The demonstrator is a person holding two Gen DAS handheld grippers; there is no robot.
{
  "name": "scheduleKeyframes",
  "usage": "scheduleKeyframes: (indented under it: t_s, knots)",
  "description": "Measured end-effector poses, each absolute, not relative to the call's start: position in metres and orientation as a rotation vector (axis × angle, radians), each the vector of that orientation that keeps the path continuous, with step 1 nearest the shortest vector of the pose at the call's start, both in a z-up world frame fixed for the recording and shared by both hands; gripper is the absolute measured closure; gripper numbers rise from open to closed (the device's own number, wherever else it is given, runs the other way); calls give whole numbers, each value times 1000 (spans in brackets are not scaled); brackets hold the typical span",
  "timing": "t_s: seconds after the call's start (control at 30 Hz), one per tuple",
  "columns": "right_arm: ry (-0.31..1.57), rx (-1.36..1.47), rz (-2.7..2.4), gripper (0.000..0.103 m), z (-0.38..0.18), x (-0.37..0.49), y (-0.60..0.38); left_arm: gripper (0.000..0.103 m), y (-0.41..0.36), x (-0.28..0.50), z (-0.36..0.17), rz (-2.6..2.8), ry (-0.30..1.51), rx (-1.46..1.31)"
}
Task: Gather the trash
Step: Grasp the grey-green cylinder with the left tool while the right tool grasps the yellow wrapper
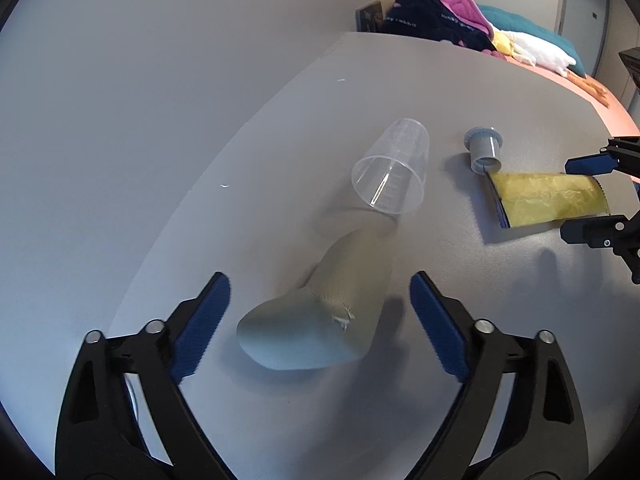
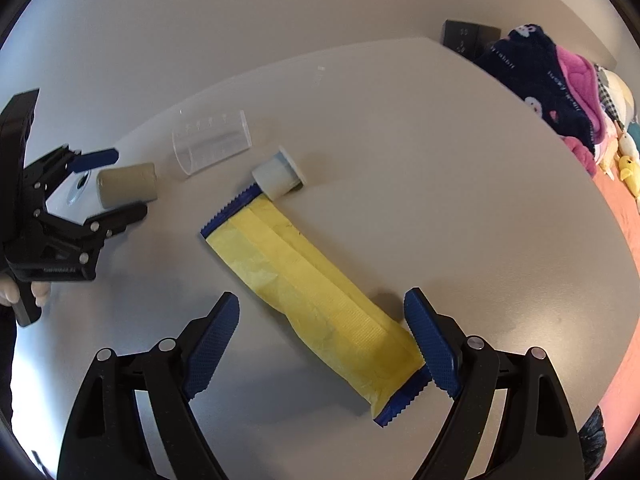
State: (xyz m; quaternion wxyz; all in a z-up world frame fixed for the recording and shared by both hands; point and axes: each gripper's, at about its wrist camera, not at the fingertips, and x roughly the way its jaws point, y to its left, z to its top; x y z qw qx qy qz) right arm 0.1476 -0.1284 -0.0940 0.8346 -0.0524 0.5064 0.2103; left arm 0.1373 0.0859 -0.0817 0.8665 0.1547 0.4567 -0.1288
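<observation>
Presently: Both Grippers Straddling Trash, Neither Closed On It

Left gripper [image 1: 320, 320]: jaws stand apart, one on either side of a beige roll of soft material [image 1: 320, 320] lying on the grey table [image 1: 440, 92]; the pads do not press on it. Right gripper [image 2: 322, 344]: jaws likewise apart, set over the near end of a flat yellow sachet with blue serrated ends [image 2: 304, 292]. Its right pad sits against or just beside the sachet's edge; contact cannot be confirmed.

Outward from the fingers: a clear plastic measuring cup [image 1: 390, 172] lies on its side just beyond the beige roll, its rim near the roll's far end. A small grey flanged cap [image 1: 484, 150] lies at the sachet's far end, touching or nearly so. Folded textiles [image 1: 460, 16] are piled at the table's far edge.

Risks, as judged:
- The sachet lies flat; closing pads may slide over it rather than pinch it.
- The roll is soft and may squash or squirt out under an off-centre grip.
- Lifting the roll could nudge the cup, which would roll freely.
- Dragging the sachet may knock the cap away.

Markings: graduation lines show on the cup, figures unreadable. White lettering on the navy fabric is too small to read reliably. No brand is visible on the sachet.
</observation>
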Motion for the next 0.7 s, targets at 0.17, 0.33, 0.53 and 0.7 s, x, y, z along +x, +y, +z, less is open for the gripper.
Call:
scheduleKeyframes:
  t_s: [0.17, 0.33, 0.53, 0.7]
  knots:
    - [1052, -165, 449, 48, -92, 142, -122, 40, 89, 140, -83, -293, 968, 284]
    - [1059, -150, 481, 72, -89, 139, -121, 42, 88, 134, -83, -280, 960, 265]
    - [1063, -121, 525, 87, -87, 131, -120, 56, 92, 131, -81, -257, 986, 209]
    - [1071, -84, 541, 87, -84, 122, -121, 61, 97, 123, -78, -229, 1004, 110]
